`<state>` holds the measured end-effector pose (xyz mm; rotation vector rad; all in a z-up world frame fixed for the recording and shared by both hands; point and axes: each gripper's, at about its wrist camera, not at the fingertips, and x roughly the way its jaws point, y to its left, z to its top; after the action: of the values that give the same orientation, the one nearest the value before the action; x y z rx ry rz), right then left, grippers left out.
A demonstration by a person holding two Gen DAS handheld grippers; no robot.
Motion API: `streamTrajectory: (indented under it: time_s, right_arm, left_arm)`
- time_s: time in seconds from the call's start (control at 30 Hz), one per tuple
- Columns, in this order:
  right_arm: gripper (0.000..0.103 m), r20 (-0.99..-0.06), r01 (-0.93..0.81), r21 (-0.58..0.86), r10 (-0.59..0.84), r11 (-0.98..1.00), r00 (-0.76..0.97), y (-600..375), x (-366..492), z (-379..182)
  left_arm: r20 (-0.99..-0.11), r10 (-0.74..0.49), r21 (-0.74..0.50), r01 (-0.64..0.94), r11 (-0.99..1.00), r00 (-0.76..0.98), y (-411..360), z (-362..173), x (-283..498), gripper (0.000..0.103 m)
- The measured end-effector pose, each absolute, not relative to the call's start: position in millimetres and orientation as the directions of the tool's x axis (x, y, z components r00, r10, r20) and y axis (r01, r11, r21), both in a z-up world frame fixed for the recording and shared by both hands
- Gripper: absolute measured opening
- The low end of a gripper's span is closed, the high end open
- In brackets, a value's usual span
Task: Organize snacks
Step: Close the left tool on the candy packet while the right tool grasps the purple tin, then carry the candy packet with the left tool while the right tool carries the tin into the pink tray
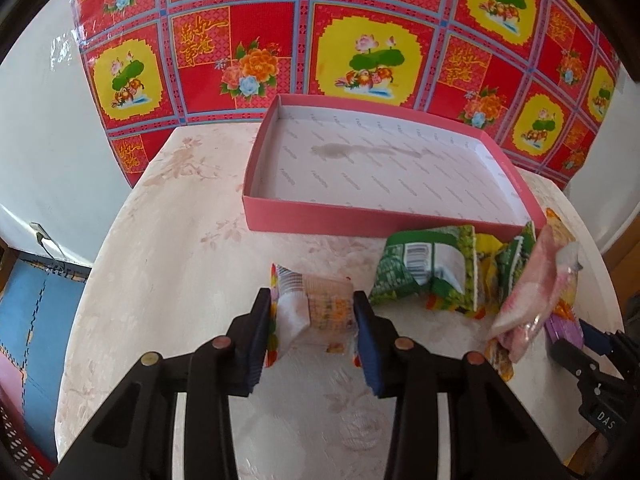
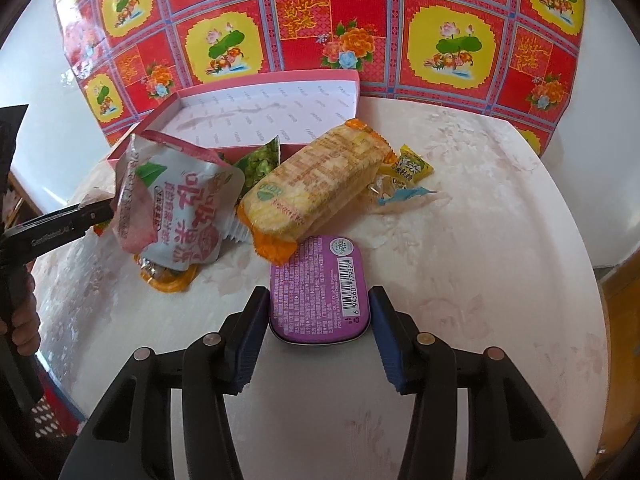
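My left gripper (image 1: 313, 298) is shut on a small clear-and-white snack packet (image 1: 320, 312) with orange-yellow edges, just above the table, in front of the pink box (image 1: 320, 222). My right gripper (image 2: 318, 296) is shut on a flat purple tin (image 2: 318, 292), its label and barcode facing up. The pink box (image 2: 276, 77) is a shallow tray with a white lining and nothing in it. In the right wrist view, one of the left gripper's fingers (image 2: 60, 234) reaches in from the left, its tip hidden behind a pink-white jelly pouch (image 2: 180, 216).
Between box and grippers lie a green packet (image 1: 424, 276), the jelly pouch (image 1: 528, 292), a long yellow-orange biscuit pack (image 2: 316, 184), a yellow candy (image 2: 412, 168) and a blue-wrapped sweet (image 2: 404, 196). The round white table (image 2: 480, 260) ends near right. A red flowered cloth (image 1: 360, 20) hangs behind.
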<state>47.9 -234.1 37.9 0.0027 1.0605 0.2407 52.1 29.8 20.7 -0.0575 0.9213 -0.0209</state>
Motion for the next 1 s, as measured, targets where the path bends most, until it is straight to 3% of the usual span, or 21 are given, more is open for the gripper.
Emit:
streamTrajectory:
  time_s: [1.0]
  right_arm:
    - [0.051,-0.779,-0.246,0.104,0.233,0.964,0.582,-229.4,14.4,76.1]
  left_arm:
    - [-0.770,-0.039,-0.057,-0.008,0.998,0.637,27.4,46.0,27.5,0.041]
